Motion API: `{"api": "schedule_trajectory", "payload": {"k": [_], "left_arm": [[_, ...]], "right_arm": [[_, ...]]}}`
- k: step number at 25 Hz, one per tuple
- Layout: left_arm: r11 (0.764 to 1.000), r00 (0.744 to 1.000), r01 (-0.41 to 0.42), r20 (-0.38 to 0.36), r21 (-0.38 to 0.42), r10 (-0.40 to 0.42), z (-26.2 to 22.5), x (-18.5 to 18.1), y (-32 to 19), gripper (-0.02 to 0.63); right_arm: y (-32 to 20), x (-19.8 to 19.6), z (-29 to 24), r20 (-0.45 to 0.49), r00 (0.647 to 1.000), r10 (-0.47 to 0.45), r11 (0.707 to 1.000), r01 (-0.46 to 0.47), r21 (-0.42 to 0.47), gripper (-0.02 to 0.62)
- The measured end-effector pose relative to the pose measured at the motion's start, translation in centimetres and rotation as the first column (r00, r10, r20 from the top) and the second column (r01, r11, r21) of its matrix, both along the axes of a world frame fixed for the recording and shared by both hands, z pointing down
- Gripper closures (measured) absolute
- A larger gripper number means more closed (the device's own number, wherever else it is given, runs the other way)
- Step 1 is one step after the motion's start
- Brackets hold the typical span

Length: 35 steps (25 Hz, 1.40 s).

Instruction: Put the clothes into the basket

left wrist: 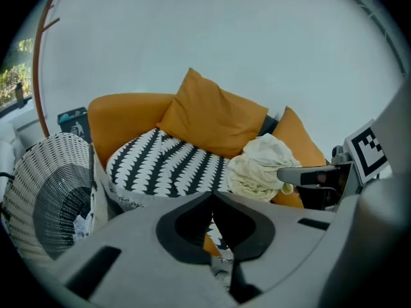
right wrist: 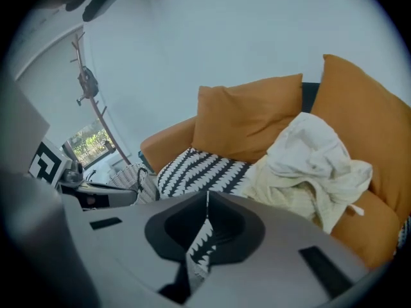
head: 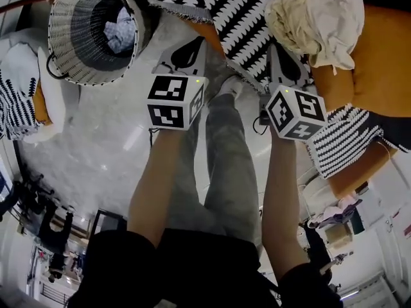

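We see left claw (left wrist: 212, 196) and right claw (right wrist: 207, 194) both pinched closed with nothing gripped. The crumpled cream garment (head: 318, 15) lies on the orange sofa (head: 379, 56) beside a black-and-white patterned cushion (head: 250, 18); the round white wicker basket (head: 77, 72) holds a pale cloth (head: 121, 31).

A black short-sleeved top (head: 128, 262), grey trousers (head: 225, 162) and a pale shoe (head: 229, 85) are worn by the person. The pale grey left gripper (head: 196, 42) and the matching right gripper (head: 271, 47) are lined with black teardrop-shaped jaw pads. Each is topped by a white cube printed with black square markers (head: 174, 101), on which a small green light is seen.
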<state>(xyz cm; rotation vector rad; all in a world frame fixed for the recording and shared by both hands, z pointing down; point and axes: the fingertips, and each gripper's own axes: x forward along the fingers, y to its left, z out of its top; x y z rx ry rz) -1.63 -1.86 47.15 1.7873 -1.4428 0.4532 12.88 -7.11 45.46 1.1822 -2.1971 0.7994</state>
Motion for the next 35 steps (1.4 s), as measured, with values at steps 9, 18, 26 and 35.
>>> {"api": "schedule_trajectory", "payload": {"k": [9,18,26,35], "left_arm": [[0.998,0.998,-0.049,-0.046,0.026,0.050,-1.0,8.2,-4.3,0.597],[0.991,0.985,-0.123,-0.113,0.052,0.128,-1.3,16.0,-7.4,0.585],[0.989,0.976,-0.147,-0.160,-0.004,0.144,1.6,19.5,-9.6,0.408],[0.986,0.969,-0.160,-0.196,-0.055,0.147,5.9,22.5,-11.6,0.371]], "right_arm": [[-3.9,10.3,-1.6,-0.037,0.990,0.137,0.989,-0.134,0.060,0.580],[-7.7,15.8,-3.0,-0.086,0.985,0.153,0.983,-0.142,0.117,0.577],[-11.6,18.2,-1.6,-0.128,0.983,0.129,0.988,-0.117,0.104,0.370],[-14.0,19.0,1.6,-0.110,0.990,0.086,0.996,-0.082,0.042,0.339]]}}
